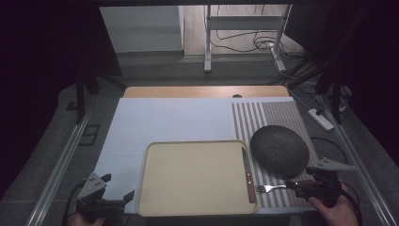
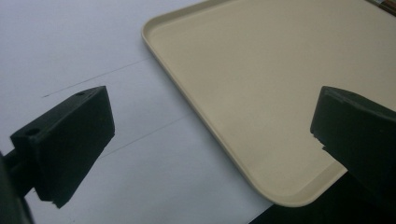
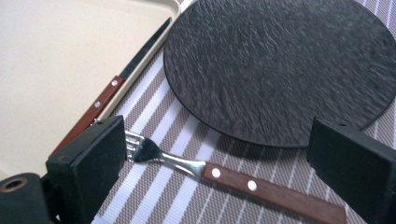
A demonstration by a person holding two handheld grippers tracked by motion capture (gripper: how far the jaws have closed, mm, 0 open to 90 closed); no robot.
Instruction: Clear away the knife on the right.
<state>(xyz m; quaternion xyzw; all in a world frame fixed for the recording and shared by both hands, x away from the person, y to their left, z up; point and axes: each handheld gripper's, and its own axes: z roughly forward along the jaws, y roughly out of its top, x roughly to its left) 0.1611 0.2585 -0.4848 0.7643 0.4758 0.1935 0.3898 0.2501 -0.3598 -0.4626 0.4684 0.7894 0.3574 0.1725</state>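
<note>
Landmark = beige tray [image 1: 195,176], centre-front of table.

R gripper [image 1: 301,184]: in my R hand [image 1: 335,212], off tray's R side, low over striped placemat [image 1: 277,117]. Jaws wide apart, nothing gripped. In R gripper view the fork [image 3: 224,175] lies flat on the mat between the jaws, touching neither; tines point toward tray, wooden handle away from it.

Fork is just R of tray's front-R corner, near but apart from rim.

Knife [image 1: 248,173]: lying along tray's R edge, blade to the far end, wooden handle nearer me.

Dark round plate [image 1: 279,149]: on mat, R of tray, beyond fork.

L gripper [image 1: 115,188]: off tray's front-L corner, above white table cover [image 1: 164,117]. Jaws fully spread, empty.
</note>
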